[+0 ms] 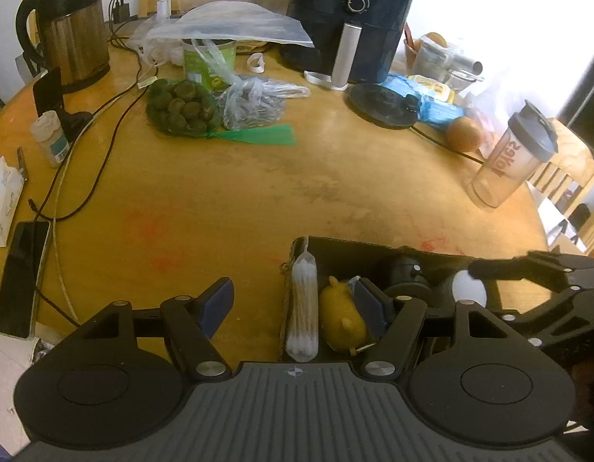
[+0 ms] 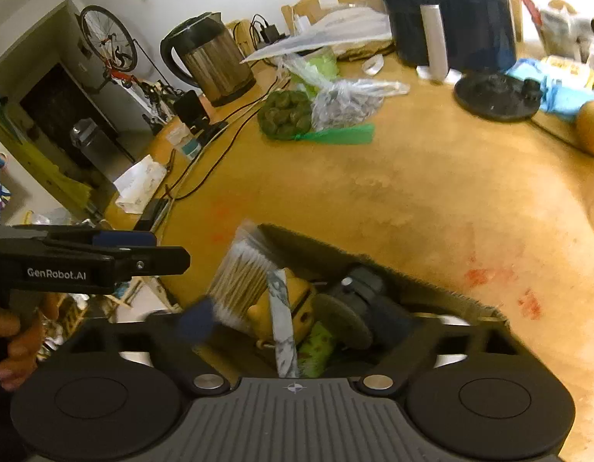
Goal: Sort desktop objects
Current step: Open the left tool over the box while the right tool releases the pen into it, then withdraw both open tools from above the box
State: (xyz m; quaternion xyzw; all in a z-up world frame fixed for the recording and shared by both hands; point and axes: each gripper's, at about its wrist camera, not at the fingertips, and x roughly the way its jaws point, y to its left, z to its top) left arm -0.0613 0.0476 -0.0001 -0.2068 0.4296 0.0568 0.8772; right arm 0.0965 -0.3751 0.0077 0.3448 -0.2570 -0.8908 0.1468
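Observation:
A dark felt box stands at the table's near edge. It holds a pack of cotton swabs, a yellow toy, a black round object and a white disc. My left gripper is open and straddles the box's left wall, one pad outside and one inside beside the toy. In the right wrist view my right gripper is wide open over the box. A marbled white stick stands free between its pads, next to the swabs. The left gripper shows from the side.
Across the wooden table lie a kettle, an air fryer, a net of green-brown fruit, a shaker bottle, an orange, a phone and trailing cables. A hand holds the left gripper.

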